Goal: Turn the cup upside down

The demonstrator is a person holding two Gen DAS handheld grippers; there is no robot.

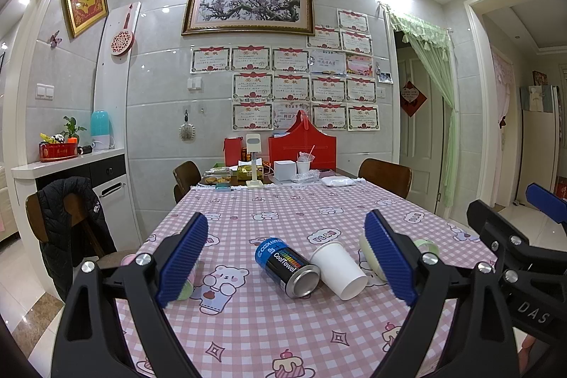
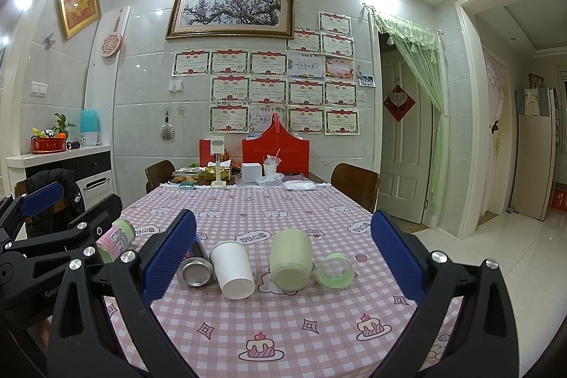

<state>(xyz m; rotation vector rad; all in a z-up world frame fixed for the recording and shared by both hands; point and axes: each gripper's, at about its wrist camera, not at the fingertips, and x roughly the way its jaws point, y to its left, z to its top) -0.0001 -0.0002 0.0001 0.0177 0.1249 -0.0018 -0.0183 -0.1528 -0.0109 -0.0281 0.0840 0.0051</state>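
A white paper cup (image 1: 338,269) lies on its side on the pink checked tablecloth (image 1: 269,335), base toward me; it also shows in the right wrist view (image 2: 232,268). A dark CoolTowel can (image 1: 287,266) lies touching its left side, also seen in the right wrist view (image 2: 196,268). My left gripper (image 1: 287,257) is open and empty, hovering in front of the can and cup. My right gripper (image 2: 283,257) is open and empty, with the cup and a pale green jar (image 2: 290,259) between its fingers farther off.
A green tape roll (image 2: 335,270) lies right of the jar. A pink and green labelled container (image 2: 117,238) lies at the left. Boxes, a red bag (image 1: 301,147) and food fill the table's far end. Chairs (image 1: 384,176) stand around the table.
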